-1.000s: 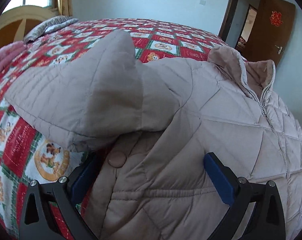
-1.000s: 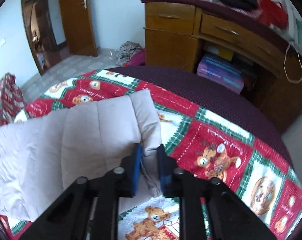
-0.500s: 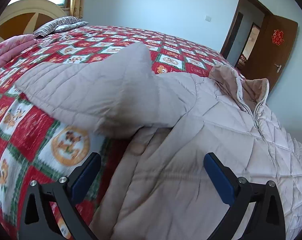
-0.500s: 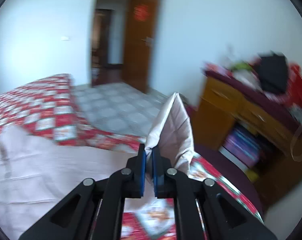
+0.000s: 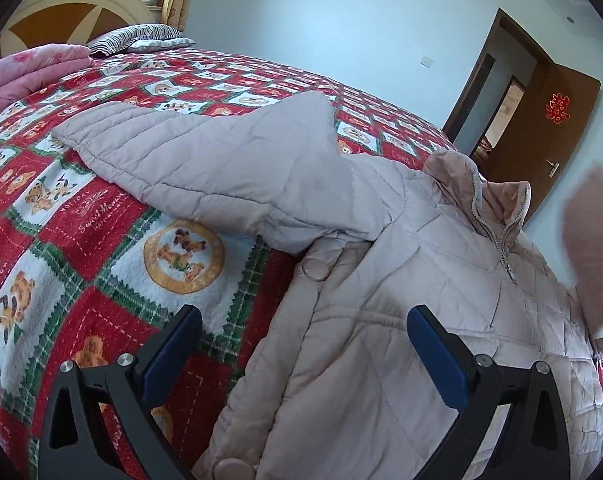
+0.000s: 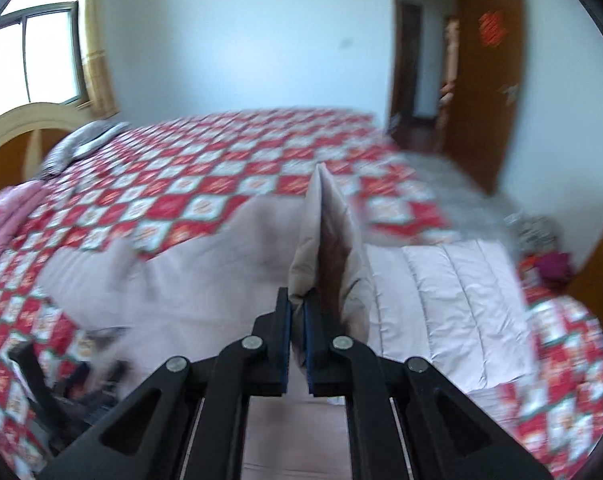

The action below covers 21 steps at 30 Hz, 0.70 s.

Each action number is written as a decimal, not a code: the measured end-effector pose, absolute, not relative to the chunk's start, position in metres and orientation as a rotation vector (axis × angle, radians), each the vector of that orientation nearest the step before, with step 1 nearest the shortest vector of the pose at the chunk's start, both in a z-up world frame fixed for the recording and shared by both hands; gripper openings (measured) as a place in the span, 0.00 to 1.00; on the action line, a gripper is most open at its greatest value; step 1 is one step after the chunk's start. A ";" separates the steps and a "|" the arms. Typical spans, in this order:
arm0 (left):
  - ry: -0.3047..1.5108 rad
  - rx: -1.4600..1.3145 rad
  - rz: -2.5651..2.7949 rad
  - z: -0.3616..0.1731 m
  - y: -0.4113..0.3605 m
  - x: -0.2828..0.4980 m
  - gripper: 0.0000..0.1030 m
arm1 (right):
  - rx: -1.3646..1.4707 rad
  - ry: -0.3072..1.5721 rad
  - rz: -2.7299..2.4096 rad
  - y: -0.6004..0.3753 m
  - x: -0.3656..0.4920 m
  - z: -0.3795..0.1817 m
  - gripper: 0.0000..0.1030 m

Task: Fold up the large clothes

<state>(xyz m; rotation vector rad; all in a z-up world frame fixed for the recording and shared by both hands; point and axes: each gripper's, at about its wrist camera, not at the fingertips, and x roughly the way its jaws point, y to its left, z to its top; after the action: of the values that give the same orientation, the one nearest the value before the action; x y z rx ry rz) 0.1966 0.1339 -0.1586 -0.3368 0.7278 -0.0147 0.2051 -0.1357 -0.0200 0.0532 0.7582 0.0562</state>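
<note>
A beige quilted jacket (image 5: 401,280) lies zipped, front up, on the bed, collar (image 5: 497,200) toward the door. Its one sleeve (image 5: 205,168) stretches out flat to the left over the blanket. My left gripper (image 5: 303,312) hovers open above the jacket's side edge, holding nothing. My right gripper (image 6: 296,300) is shut on the cuff of the other sleeve (image 6: 329,240), which stands up from its pads, lifted above the jacket body (image 6: 205,280). That raised sleeve shows blurred at the right edge of the left wrist view (image 5: 589,240).
A red, white and green bear-print blanket (image 5: 61,208) covers the bed. A pink quilt (image 5: 29,68) and a striped pillow (image 5: 141,38) lie by the headboard. A brown door (image 5: 541,132) stands open beyond the bed. Clothes lie on the floor (image 6: 541,228).
My right gripper has swung up and across with the sleeve cuff, turning from the wooden cabinet toward the bed and jacket. The left gripper drifted a little sideways, still open.
</note>
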 end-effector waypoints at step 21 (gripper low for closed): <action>0.733 -0.329 -0.035 -0.162 0.133 0.198 0.99 | 0.137 0.639 0.150 -0.140 0.223 -0.029 0.66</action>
<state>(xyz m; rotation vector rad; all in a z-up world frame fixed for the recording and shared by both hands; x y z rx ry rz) 0.1982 0.1333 -0.1623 -0.3295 0.7335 -0.0350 0.2232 -0.1395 -0.0292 0.1375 0.6393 0.1504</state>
